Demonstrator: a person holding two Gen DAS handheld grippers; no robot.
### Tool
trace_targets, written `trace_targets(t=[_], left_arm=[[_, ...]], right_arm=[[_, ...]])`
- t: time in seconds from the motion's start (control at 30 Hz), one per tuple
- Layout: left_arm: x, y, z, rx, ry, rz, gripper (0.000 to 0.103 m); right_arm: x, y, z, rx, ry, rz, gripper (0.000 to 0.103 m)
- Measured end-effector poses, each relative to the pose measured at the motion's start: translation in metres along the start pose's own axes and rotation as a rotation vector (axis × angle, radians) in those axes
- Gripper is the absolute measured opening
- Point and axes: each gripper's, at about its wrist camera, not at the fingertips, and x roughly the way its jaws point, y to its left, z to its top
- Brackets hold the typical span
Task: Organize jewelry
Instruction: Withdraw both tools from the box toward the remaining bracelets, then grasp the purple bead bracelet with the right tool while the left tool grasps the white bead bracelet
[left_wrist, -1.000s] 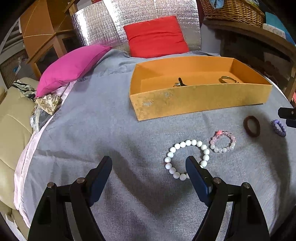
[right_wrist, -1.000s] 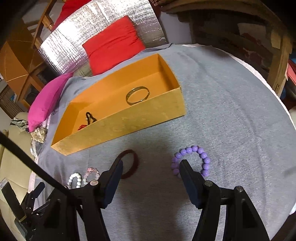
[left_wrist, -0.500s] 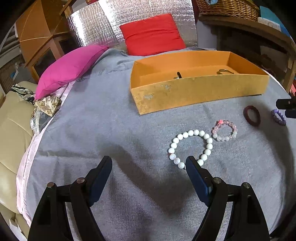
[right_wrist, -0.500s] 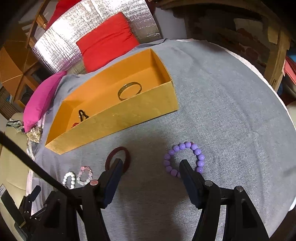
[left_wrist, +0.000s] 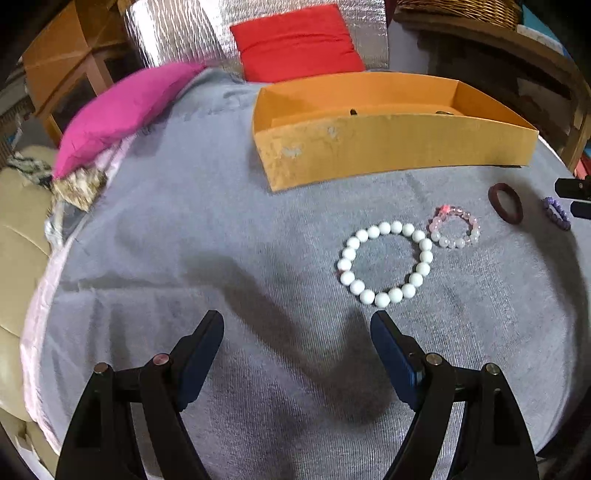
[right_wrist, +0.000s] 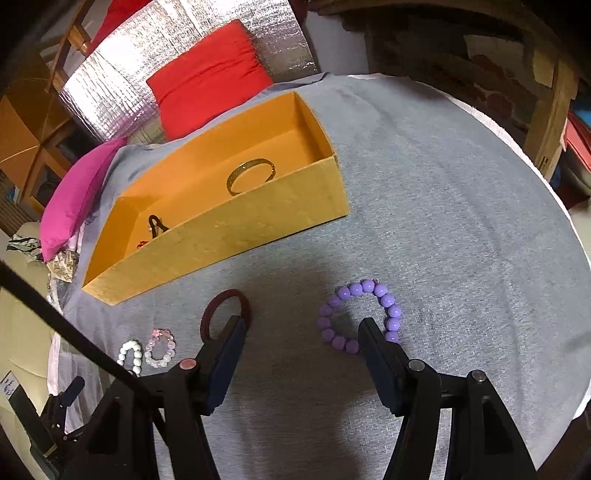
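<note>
An orange box (left_wrist: 399, 146) (right_wrist: 258, 225) stands on the grey cloth; it holds a gold bangle (right_wrist: 251, 175) and a black clip (right_wrist: 157, 225). A white bead bracelet (left_wrist: 384, 264), a pink bead bracelet (left_wrist: 455, 227), a dark red ring bracelet (left_wrist: 505, 203) and a purple bead bracelet (left_wrist: 557, 213) lie in front of it. My left gripper (left_wrist: 297, 334) is open and empty, short of the white bracelet. My right gripper (right_wrist: 301, 330) is open, its right finger at the purple bracelet (right_wrist: 360, 315), its left over the dark red bracelet (right_wrist: 225, 312).
A pink cushion (left_wrist: 122, 110) and a red cushion (left_wrist: 295, 40) lie at the back. A beige sofa (left_wrist: 18, 236) is at the left. Wooden shelves (right_wrist: 517, 74) stand to the right. The table edge curves round on the right (right_wrist: 576, 236).
My left gripper has drawn back from the white bracelet and lowered. My right gripper has moved forward, so the purple and dark red bracelets sit closer to its fingers.
</note>
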Motion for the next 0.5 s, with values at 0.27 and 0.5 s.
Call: trace_targets(t=[0.27,0.5], left_arm=[[0.002,0.015,0.001,-0.05,-0.017,-0.07,0.082],[-0.001,-0.008,0.011,-0.029,-0.032,-0.185,0.082]], right_arm=[[-0.005,-0.02,0.005,0.032,-0.014,-0.025,0.067],[-0.006,-0.039,0.01,0.068,-0.021,-0.045,0.067]])
